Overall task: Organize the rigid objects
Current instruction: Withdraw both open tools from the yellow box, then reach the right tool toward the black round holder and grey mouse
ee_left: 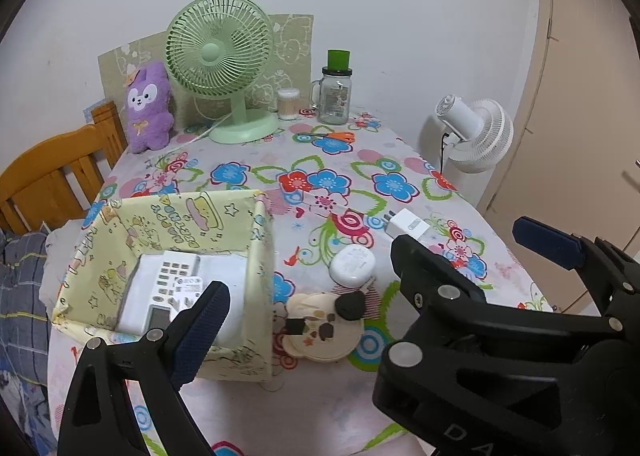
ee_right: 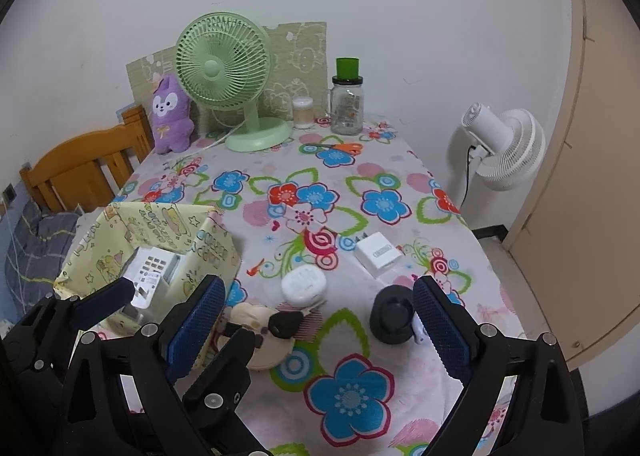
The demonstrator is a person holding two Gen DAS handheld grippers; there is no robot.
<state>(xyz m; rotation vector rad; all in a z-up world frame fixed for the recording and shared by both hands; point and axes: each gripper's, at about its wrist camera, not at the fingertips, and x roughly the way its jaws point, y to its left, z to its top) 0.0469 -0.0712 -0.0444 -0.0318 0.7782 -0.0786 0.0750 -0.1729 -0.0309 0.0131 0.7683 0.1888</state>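
Observation:
A yellow patterned box [ee_left: 262,256] [ee_right: 212,244] stands at the table's left, with a white remote control [ee_left: 168,288] [ee_right: 150,270] inside. On the flowered cloth lie a white oval case [ee_left: 352,264] [ee_right: 303,284], a white charger plug [ee_left: 406,225] [ee_right: 378,254], a beige round pouch with dark charms [ee_left: 320,326] [ee_right: 260,330], and a black cylinder [ee_right: 391,319]. My left gripper [ee_left: 384,288] is open and empty, near the box. My right gripper [ee_right: 316,330] is open and empty above the pouch and black cylinder.
At the back stand a green fan [ee_left: 222,63] [ee_right: 224,71], a purple plush [ee_left: 148,107], a glass jar with a green lid [ee_left: 335,95] and a cotton swab tub [ee_left: 289,103]. Orange scissors [ee_left: 332,135] lie near them. A wooden chair [ee_left: 52,175] stands left, a white fan [ee_left: 478,131] right.

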